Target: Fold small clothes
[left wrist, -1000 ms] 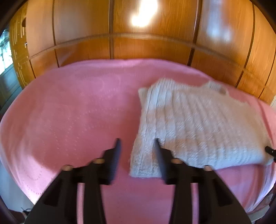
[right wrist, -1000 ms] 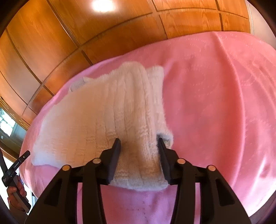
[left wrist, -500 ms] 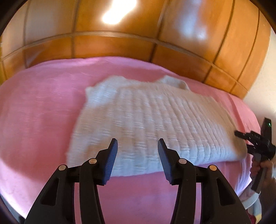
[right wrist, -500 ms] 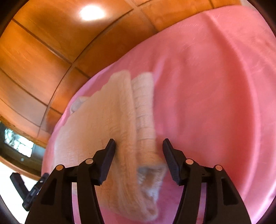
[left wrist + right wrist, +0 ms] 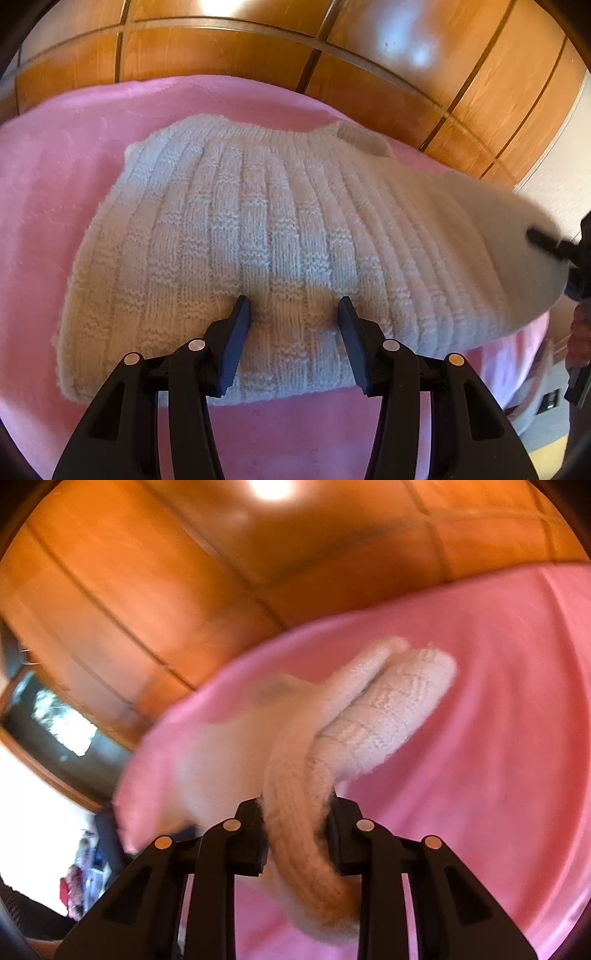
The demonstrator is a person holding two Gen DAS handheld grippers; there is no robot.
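While the right gripper (image 5: 297,834), whose jaws have just been closing, pinches the white knit sweater's (image 5: 280,236) edge above the pink bedcover (image 5: 51,177), carry it over evenly; the left gripper (image 5: 293,343) hovers open, ready to pin.

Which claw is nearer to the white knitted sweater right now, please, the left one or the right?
Right. The right claw has just closed on the white knitted sweater, pinching its edge. The left claw hovers open over the near hem, its pads not pressing the knit.

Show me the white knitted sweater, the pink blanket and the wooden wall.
white knitted sweater (image 5: 280,229), left wrist view, ribbed middle.
pink blanket (image 5: 48,177), left wrist view, bare left part.
wooden wall (image 5: 221,55), left wrist view, panel.
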